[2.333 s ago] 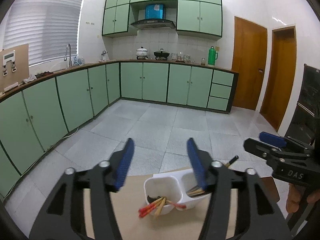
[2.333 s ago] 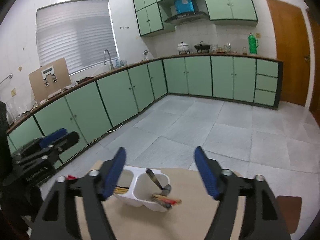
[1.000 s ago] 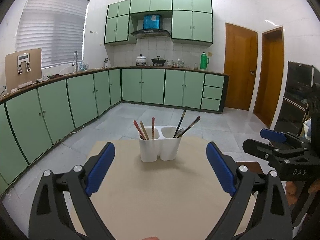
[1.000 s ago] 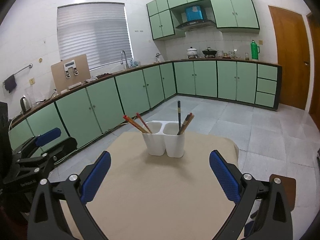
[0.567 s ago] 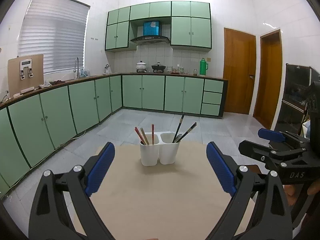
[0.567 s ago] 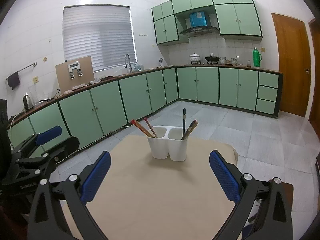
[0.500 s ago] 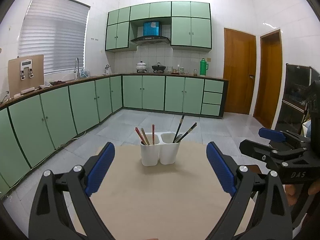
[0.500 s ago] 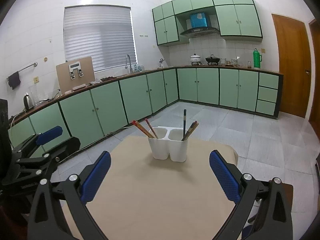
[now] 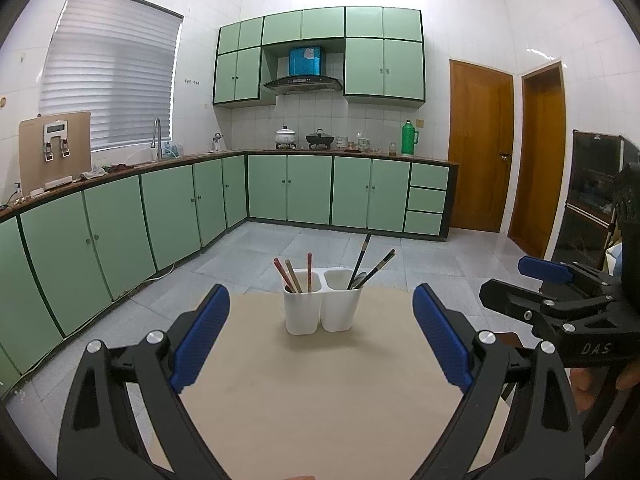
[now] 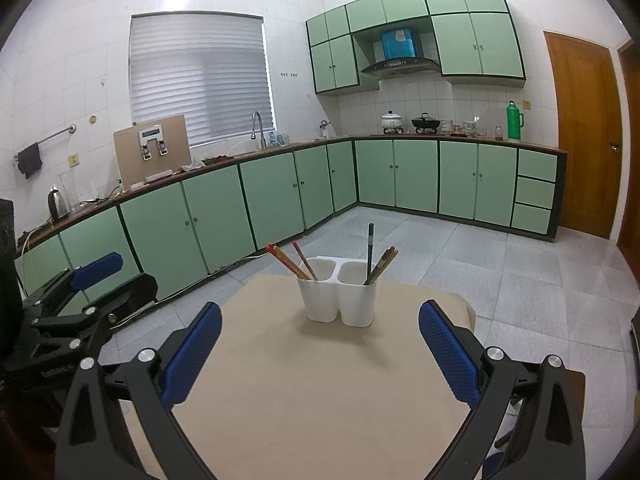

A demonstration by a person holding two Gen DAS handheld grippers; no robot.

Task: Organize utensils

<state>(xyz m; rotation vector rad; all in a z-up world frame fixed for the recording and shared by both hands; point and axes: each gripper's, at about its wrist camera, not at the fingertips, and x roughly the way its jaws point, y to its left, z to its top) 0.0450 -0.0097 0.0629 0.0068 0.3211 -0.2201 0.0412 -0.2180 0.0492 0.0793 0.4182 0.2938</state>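
Utensil holder (image 9: 320,306), white, two compartments, upright mid-table on beige table (image 9: 320,400) | left gripper (image 9: 320,332) wide open, empty, well short of holder | right gripper (image 10: 320,350) wide open, empty | red/tan chopsticks (image 9: 294,276) in left compartment | dark chopsticks (image 9: 372,266) plus spoon in right compartment
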